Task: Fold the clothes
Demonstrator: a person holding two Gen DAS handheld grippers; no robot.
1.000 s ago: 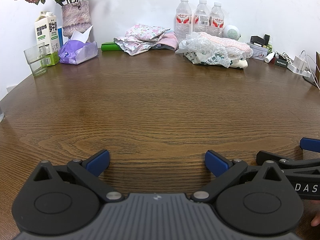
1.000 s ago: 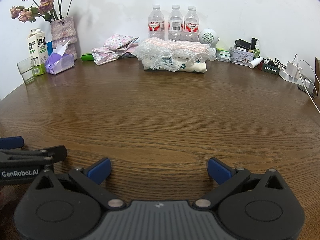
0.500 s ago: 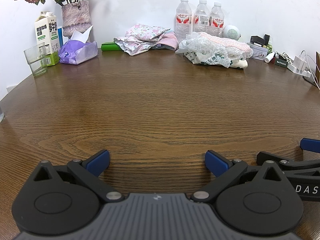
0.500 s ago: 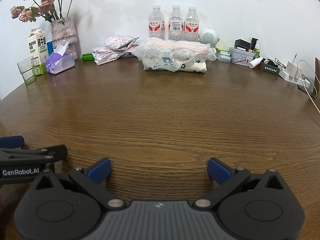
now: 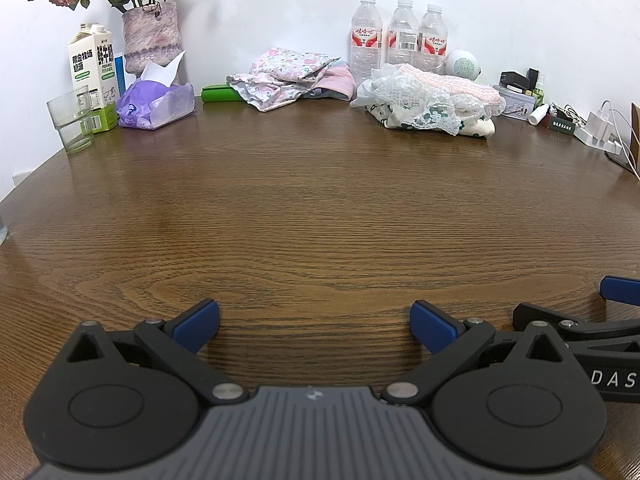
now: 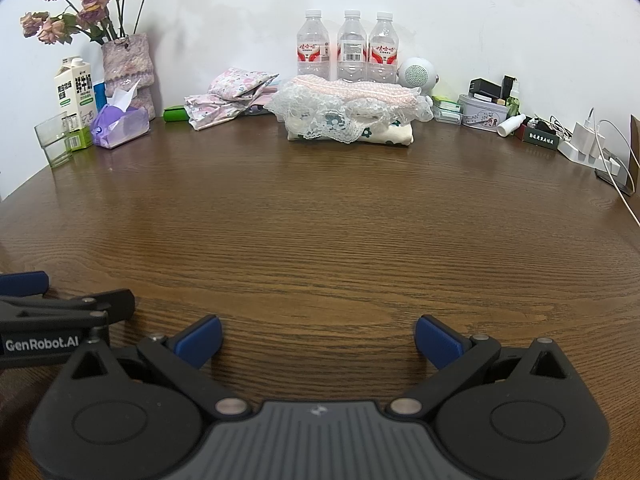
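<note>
Lace-trimmed clothes [image 6: 352,114] lie well beyond both hand-held grippers.

Both views are bright and evenly lit, with soft shadows. A pale sheen lies on the wooden table [image 5: 320,184] in front of the 3 water bottles [image 6: 352,46], so the light seems to come from above. Fisheye distortion bows the table's far edge, and black vignette fills the upper corners. The bottle labels are sharp; nothing is blurred by motion.
</note>
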